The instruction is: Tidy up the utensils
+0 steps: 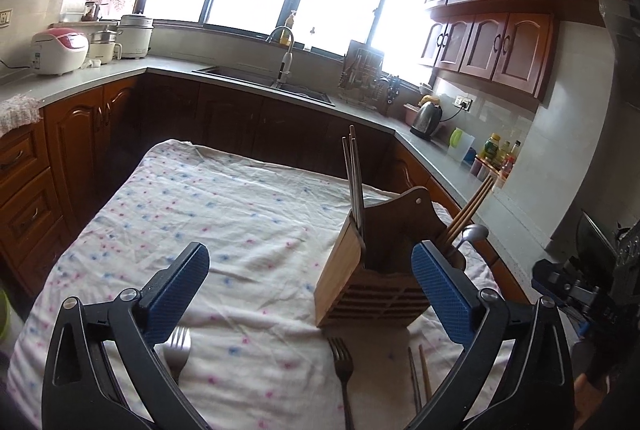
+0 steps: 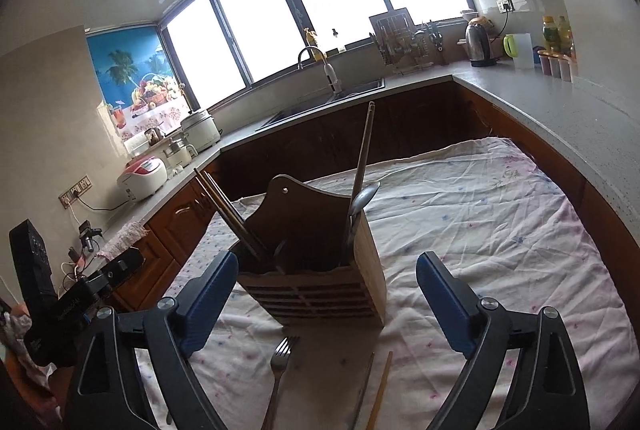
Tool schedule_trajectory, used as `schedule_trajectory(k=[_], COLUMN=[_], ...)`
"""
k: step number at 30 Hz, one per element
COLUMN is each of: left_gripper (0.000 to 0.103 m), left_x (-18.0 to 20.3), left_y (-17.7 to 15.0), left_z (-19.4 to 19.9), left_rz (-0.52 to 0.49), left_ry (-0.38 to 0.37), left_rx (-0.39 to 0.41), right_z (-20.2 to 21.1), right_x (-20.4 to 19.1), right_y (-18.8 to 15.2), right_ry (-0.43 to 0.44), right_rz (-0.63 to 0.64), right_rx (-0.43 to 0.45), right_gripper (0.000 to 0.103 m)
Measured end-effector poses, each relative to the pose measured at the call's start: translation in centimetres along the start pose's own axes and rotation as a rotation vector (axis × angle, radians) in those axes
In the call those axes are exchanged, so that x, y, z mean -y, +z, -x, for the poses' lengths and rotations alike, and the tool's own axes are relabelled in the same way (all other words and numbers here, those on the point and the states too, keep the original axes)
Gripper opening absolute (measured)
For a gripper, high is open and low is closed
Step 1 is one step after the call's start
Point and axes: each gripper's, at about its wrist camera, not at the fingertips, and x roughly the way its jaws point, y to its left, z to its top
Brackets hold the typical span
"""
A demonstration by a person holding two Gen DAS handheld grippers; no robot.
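1. Left gripper [image 1: 310, 294] and right gripper [image 2: 326, 304] are both spread wide with nothing between the pads; each is held near the wooden utensil holder [image 1: 374, 270].
2. Partly done, as judged: chopsticks [image 1: 354, 182] and a spoon [image 1: 474, 232] already stand in the holder, which sits on the floral cloth [image 1: 240, 214], right of centre.
3. Left: two forks [image 1: 341, 362] [image 1: 178, 348] and a loose chopstick pair [image 1: 420, 374] lie flat on the near cloth.
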Motion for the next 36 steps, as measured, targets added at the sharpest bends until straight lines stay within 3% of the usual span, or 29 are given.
schedule_trajectory(k=[6,14,24,29,36], left_gripper=[0.103,0.103,0.103,0.103,0.103], left_x=[0.1,0.6,0.0,1.4,2.2], left_y=[-1.5,-4.9,-9.9,-9.0,-8.8], left_z=[3.3,7.3,11.3,13.9,15.9], left_rz=[-0.018,-0.074,-0.092,-0.149,-0.141], left_ry=[0.023,0.027,0.037,0.031,0.012], left_rx=[0.027,0.0,0.028,0.077,0.119], right_z=[3.4,7.0,9.8,11.9,16.4], right_x=[-0.5,-1.3,-3.1,-4.8,-7.2], right_y=[-1.5,-4.2,-9.9,-10.3,-8.8], right_ry=[0.018,0.033,0.011,-0.019,-0.005], right_rz=[-0.02,-0.006,0.072,0.154,0.226], right_rx=[0.034,0.066,0.09,0.131,0.274], right_gripper=[0.096,0.097,0.098,0.098,0.103])
